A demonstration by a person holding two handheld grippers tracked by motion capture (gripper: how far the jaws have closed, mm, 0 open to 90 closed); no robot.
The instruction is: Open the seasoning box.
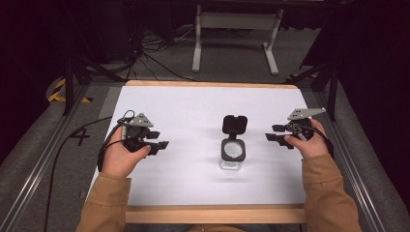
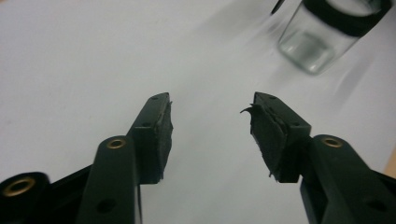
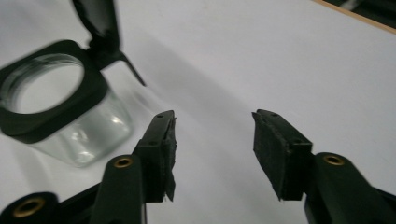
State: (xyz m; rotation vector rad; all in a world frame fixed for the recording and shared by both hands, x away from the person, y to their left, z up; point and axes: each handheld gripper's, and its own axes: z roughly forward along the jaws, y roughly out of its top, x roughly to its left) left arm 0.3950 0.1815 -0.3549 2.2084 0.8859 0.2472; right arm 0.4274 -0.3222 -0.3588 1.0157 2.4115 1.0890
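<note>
High view: left claw (image 1: 163,139) and right claw (image 1: 270,132) gape empty beside jar (image 1: 233,151).

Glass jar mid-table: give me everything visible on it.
The jar is small, clear glass, squarish with rounded corners, and topped by a black collar around a round mouth. Its hinged black lid is flipped open, standing up on the far side. It stands upright on the white table and looks empty. Neither gripper touches it.

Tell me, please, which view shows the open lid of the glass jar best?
The high view: the jar stands whole, its lid flipped up behind. The right gripper view cuts the lid off; the left gripper view catches the jar's blurred corner.
</note>
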